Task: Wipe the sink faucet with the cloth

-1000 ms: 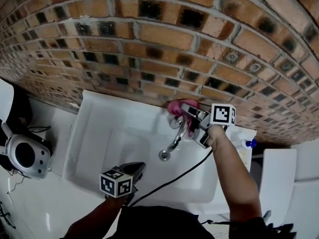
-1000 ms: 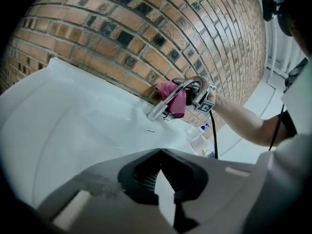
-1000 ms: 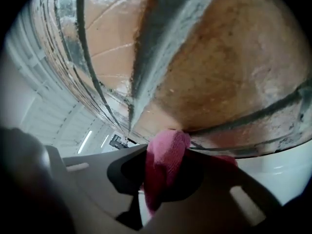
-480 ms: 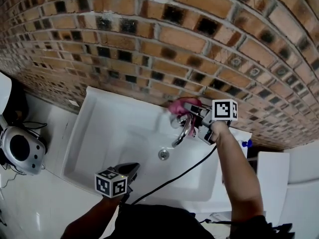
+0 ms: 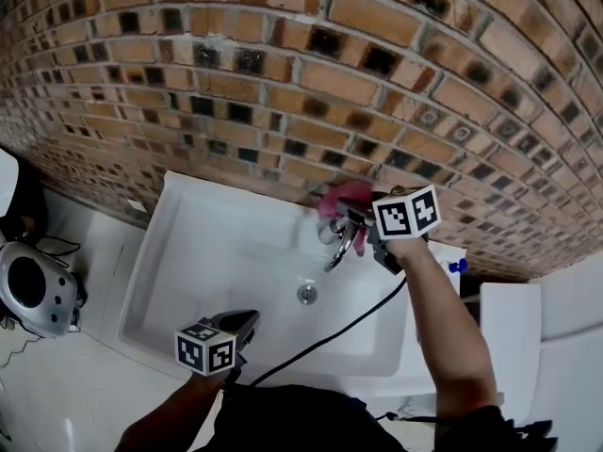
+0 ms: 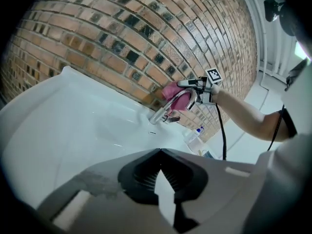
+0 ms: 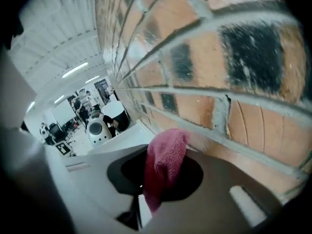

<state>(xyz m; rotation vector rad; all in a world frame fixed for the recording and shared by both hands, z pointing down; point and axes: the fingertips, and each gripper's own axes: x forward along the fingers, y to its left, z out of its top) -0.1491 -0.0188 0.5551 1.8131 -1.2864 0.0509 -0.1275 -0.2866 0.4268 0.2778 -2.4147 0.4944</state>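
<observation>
Right gripper [image 7: 155, 182]: jaws clamped on the pink cloth [image 7: 165, 167], and a fold sticks out past the tips toward the brick wall [image 7: 234, 82]. Left gripper [image 6: 163, 179]: jaws together or all but, with nothing between them. It's idle over the near rim of the sink [image 5: 221, 252].

In the head view the right gripper [image 5: 363, 222] is at the far side of the basin, just right of the faucet [image 5: 341, 245]. The cloth [image 5: 339, 199] is bunched at the far end of the faucet, close to the wall. From the left gripper view the cloth [image 6: 170, 88] looks pressed on the back of the faucet arch [image 6: 171, 105]. I can't tell how firm the contact is.

My read: wiping is under way, working the base and back of the neck. The spout and the near end over the drain [image 5: 307, 294] look untouched by the cloth right now.

Next move calls for dragging the cloth along the neck toward the near spout tip, keeping the fold on the metal. Watch the cable [image 5: 349, 323] crossing the basin, and keep the hard jaw tips off the chrome.
</observation>
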